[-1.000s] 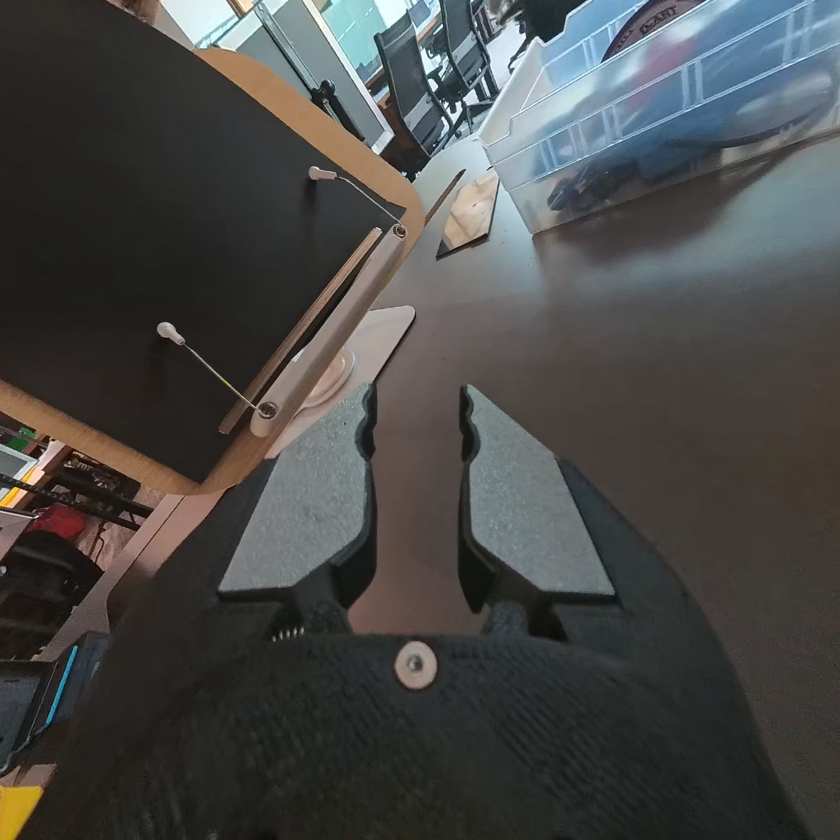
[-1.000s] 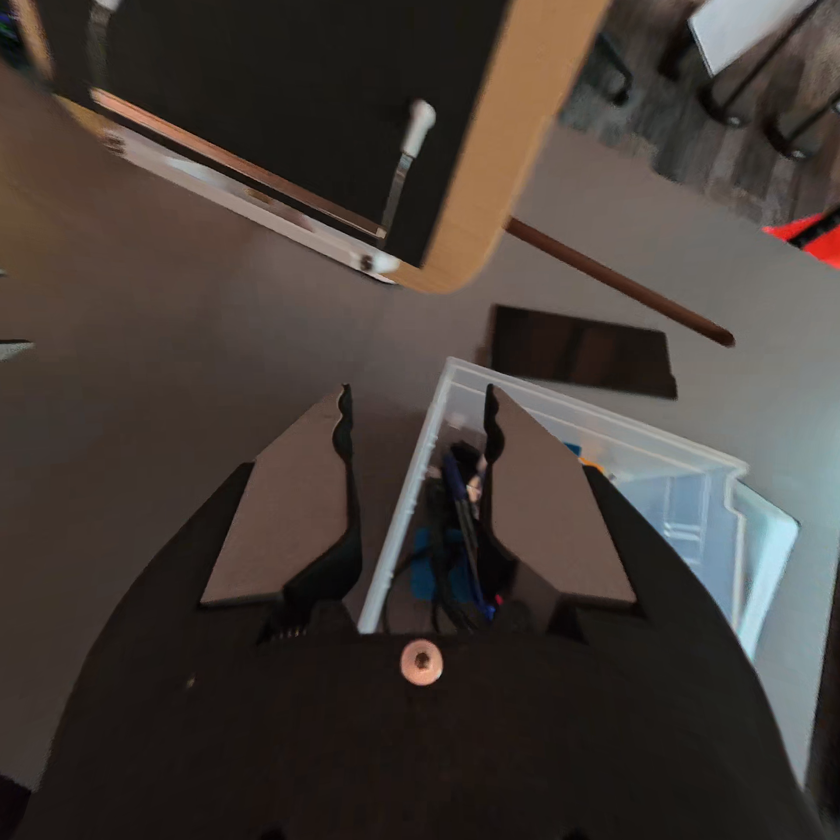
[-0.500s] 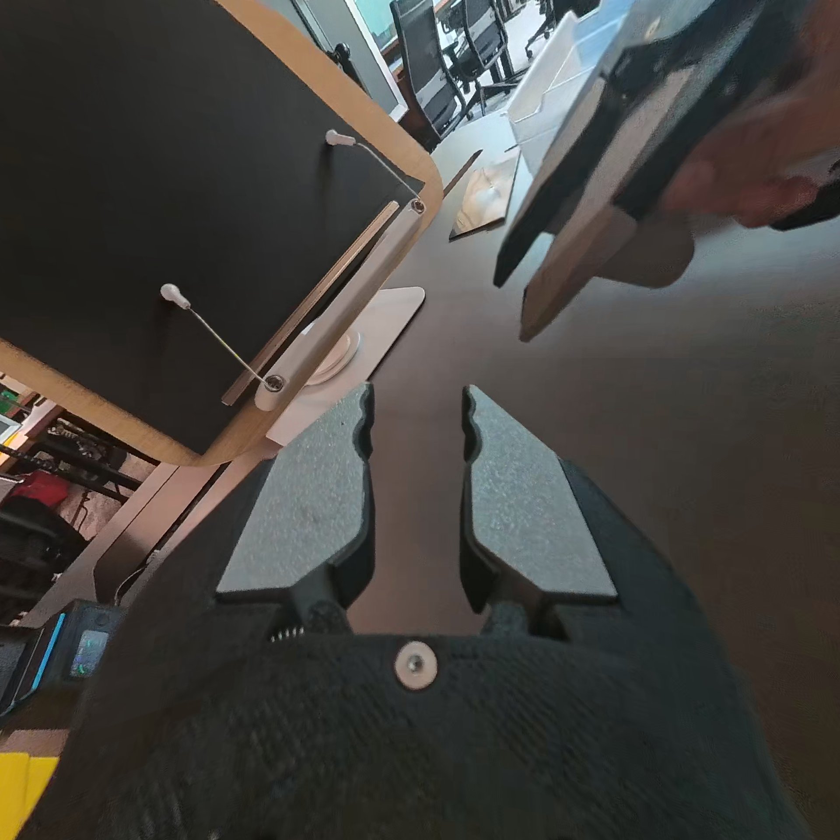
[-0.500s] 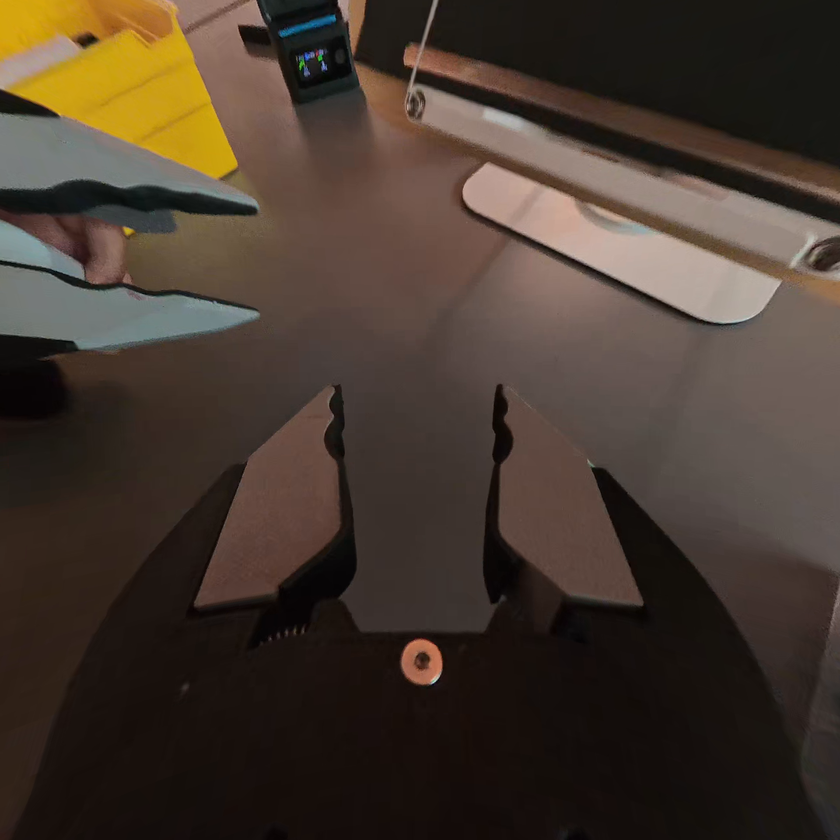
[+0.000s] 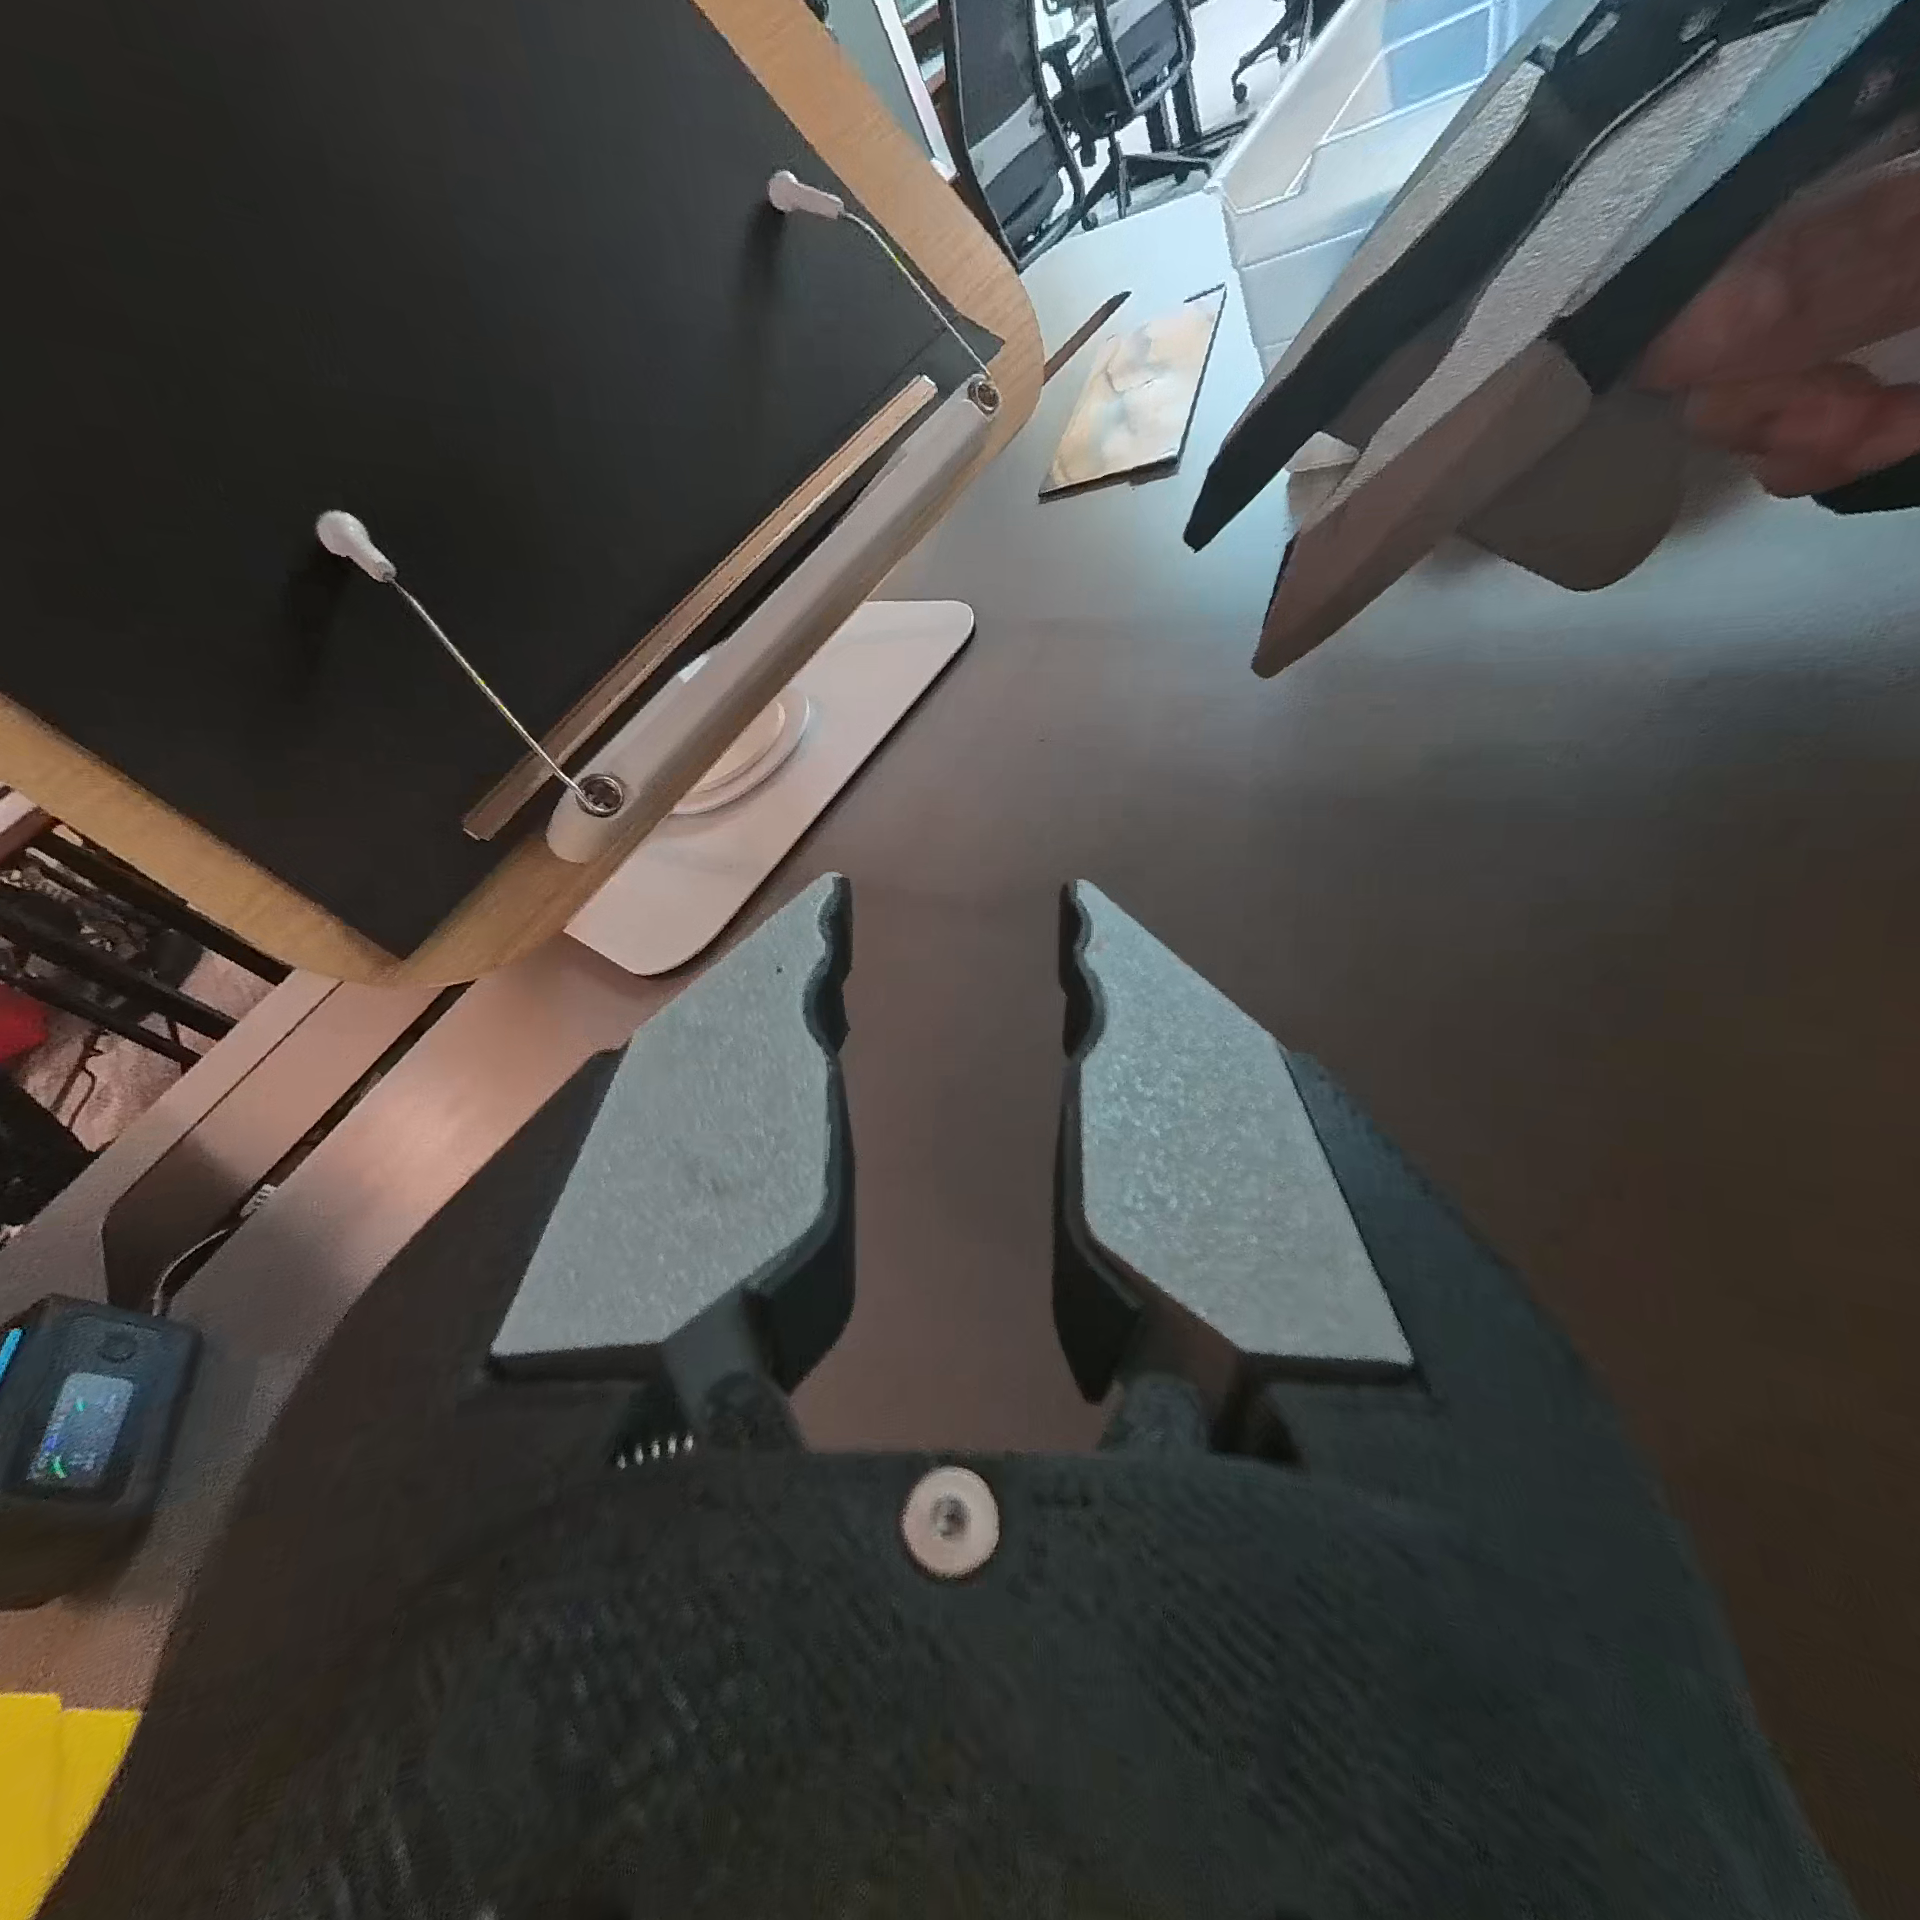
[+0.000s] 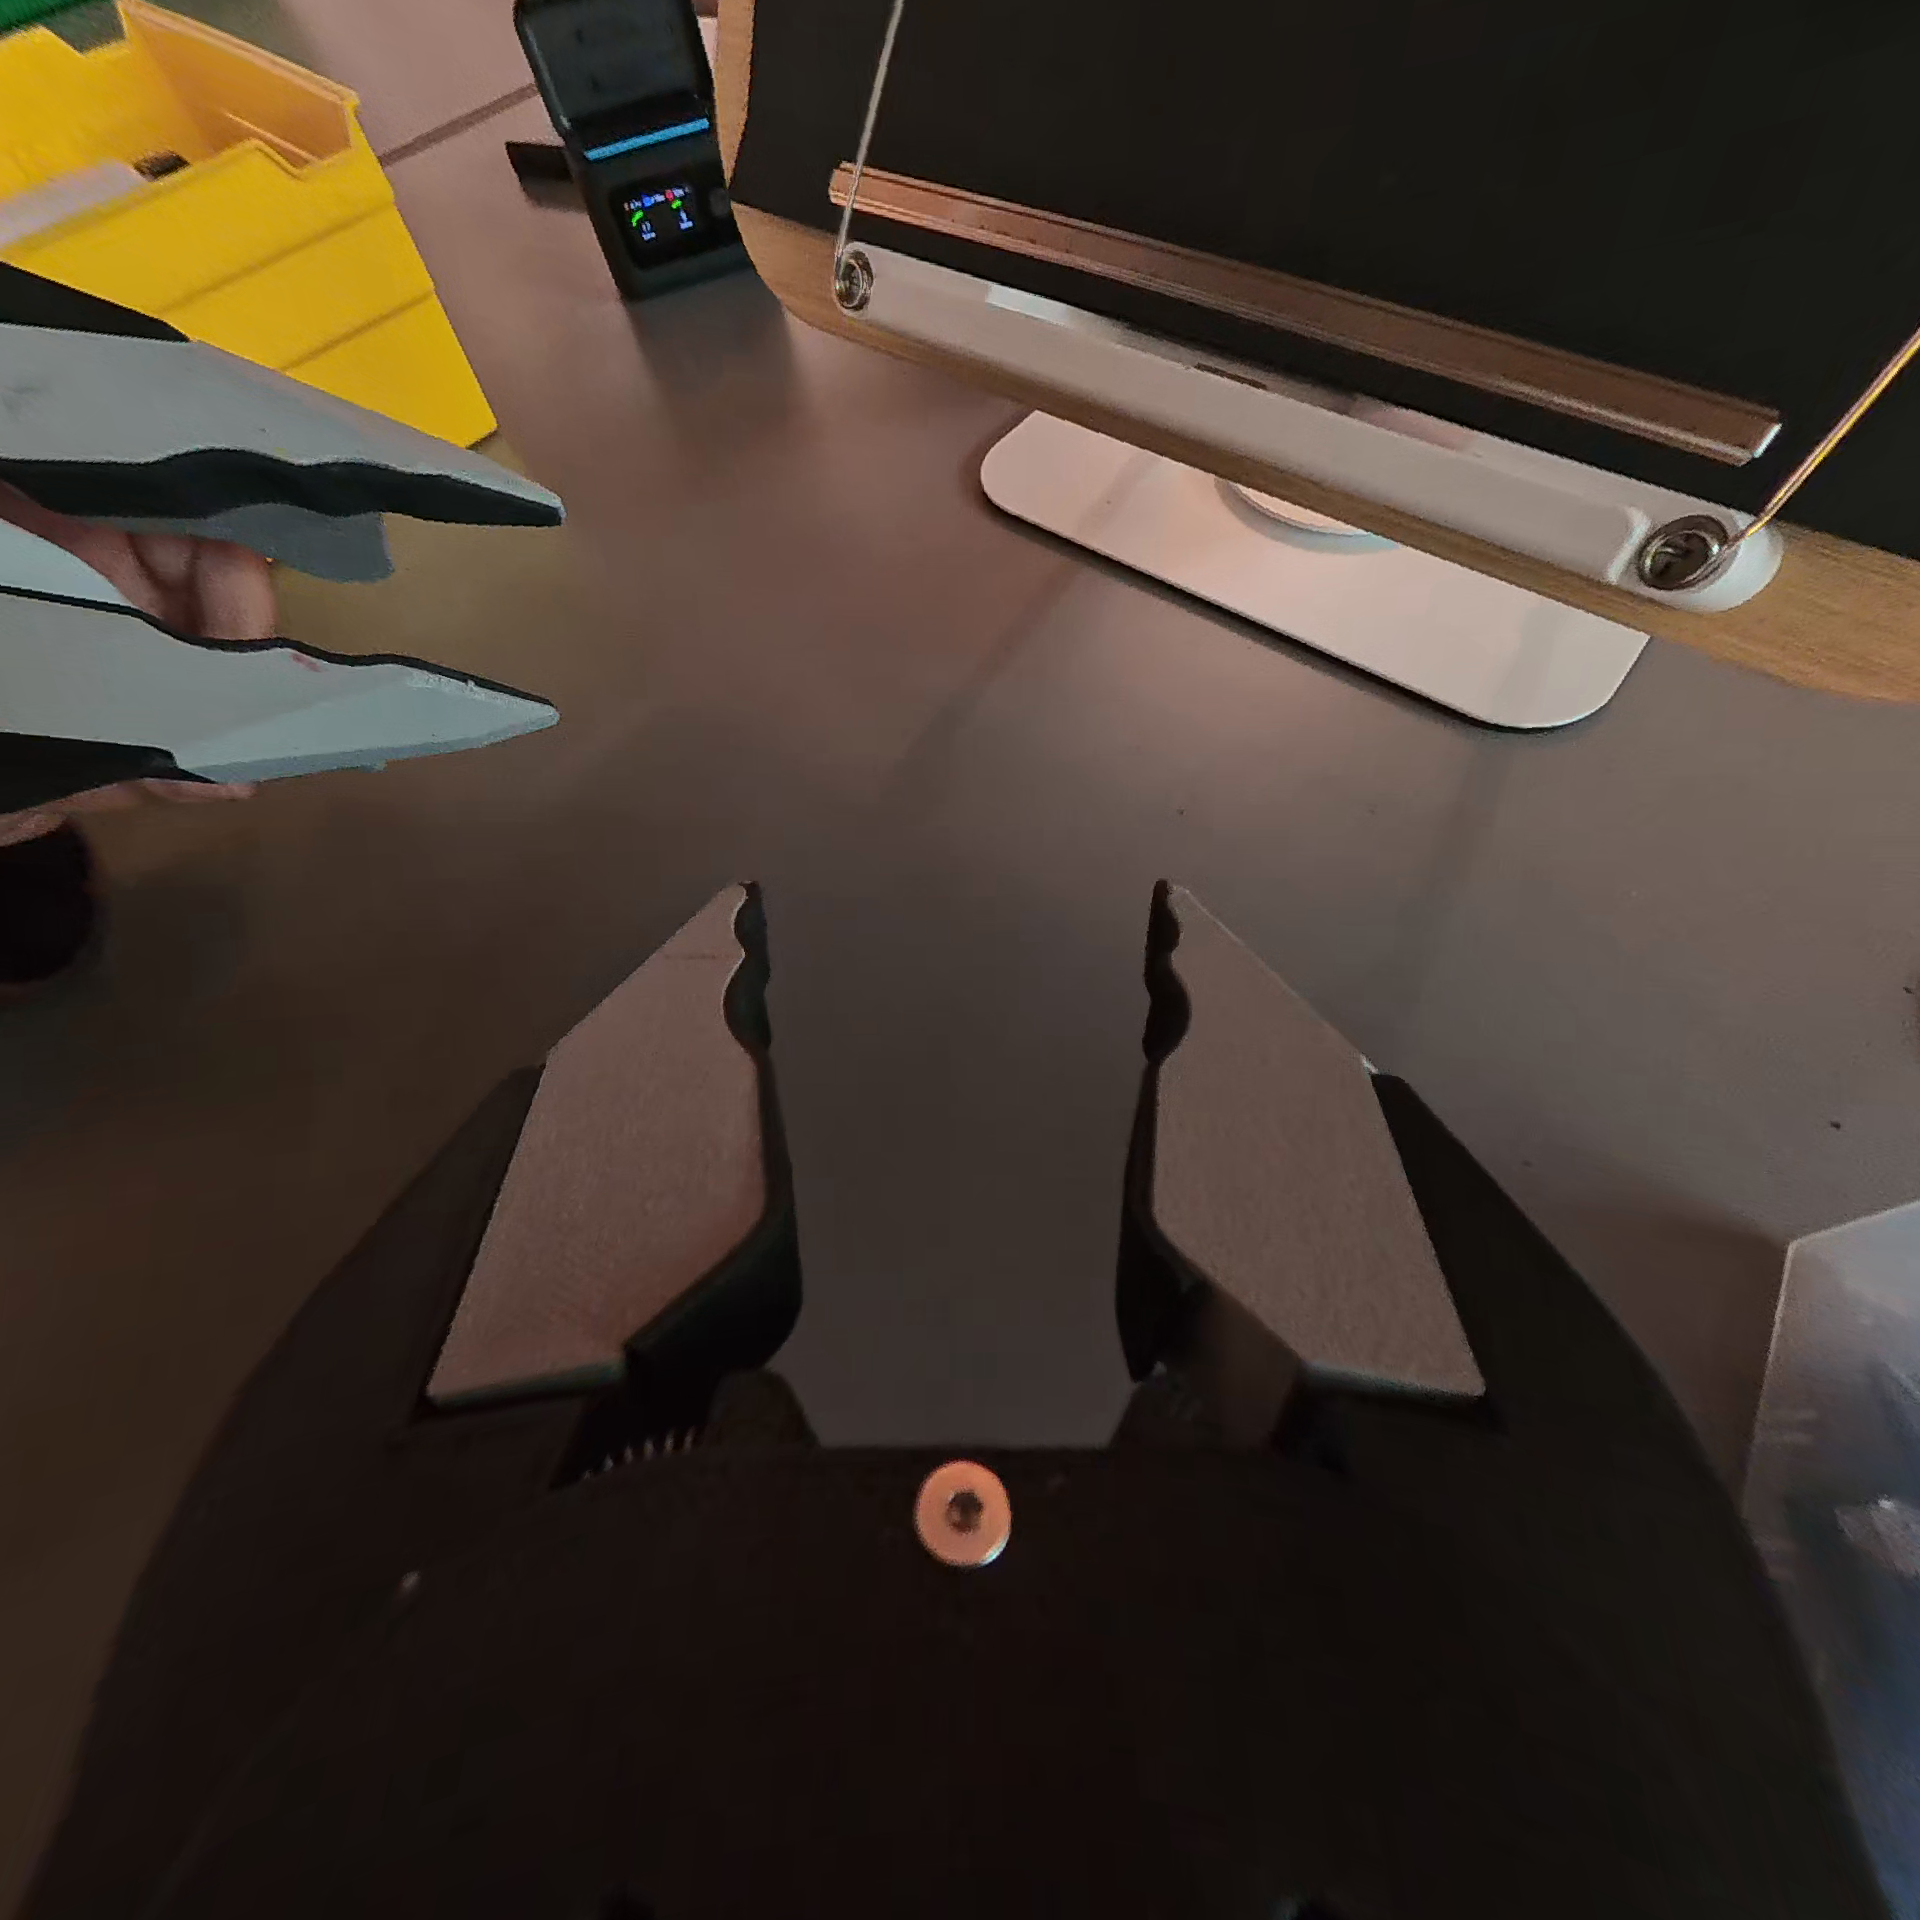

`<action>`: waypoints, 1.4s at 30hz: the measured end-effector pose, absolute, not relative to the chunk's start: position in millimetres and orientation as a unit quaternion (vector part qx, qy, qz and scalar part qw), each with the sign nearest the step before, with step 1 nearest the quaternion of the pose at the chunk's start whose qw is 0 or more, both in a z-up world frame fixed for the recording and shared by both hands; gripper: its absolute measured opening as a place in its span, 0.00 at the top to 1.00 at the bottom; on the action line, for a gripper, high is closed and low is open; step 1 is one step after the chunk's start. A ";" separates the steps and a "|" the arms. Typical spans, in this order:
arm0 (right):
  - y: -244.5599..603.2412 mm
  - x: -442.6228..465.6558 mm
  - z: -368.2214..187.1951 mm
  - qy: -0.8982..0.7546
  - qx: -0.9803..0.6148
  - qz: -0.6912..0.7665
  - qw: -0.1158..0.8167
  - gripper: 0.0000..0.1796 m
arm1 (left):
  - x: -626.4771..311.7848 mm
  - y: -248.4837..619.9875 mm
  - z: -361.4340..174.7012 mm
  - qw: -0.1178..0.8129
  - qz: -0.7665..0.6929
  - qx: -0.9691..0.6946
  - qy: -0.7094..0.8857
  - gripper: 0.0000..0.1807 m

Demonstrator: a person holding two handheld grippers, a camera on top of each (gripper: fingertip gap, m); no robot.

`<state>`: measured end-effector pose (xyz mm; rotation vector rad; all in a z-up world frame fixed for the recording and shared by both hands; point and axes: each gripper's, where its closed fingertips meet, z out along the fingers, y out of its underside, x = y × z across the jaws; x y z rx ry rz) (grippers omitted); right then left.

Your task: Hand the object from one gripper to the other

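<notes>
my left gripper (image 5: 956, 925) spread, empty | my right gripper (image 6: 956, 914) spread wider, empty | object to hand over: none visible on dark table (image 6: 935, 727) | weight, stiffness, hold point: cannot judge

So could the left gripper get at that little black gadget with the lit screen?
Probably yes: the left gripper is open and empty, and the gadget stands unobstructed on the table beside it.
</notes>
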<state>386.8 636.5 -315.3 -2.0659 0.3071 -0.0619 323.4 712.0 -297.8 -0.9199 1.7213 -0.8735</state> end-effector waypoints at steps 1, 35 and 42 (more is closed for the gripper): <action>636.0 387.6 -315.1 0.127 -0.855 -0.030 0.502 0.61 | 323.4 711.4 -297.1 0.482 -0.360 -0.376 0.705 0.80; 632.0 394.9 -290.0 0.144 -0.817 -0.025 0.558 0.50 | 321.7 695.0 -298.9 0.414 -0.432 -0.408 0.690 0.74; 627.2 400.7 -278.2 0.155 -0.800 -0.032 0.578 0.48 | 323.7 701.2 -294.2 0.392 -0.472 -0.438 0.657 0.71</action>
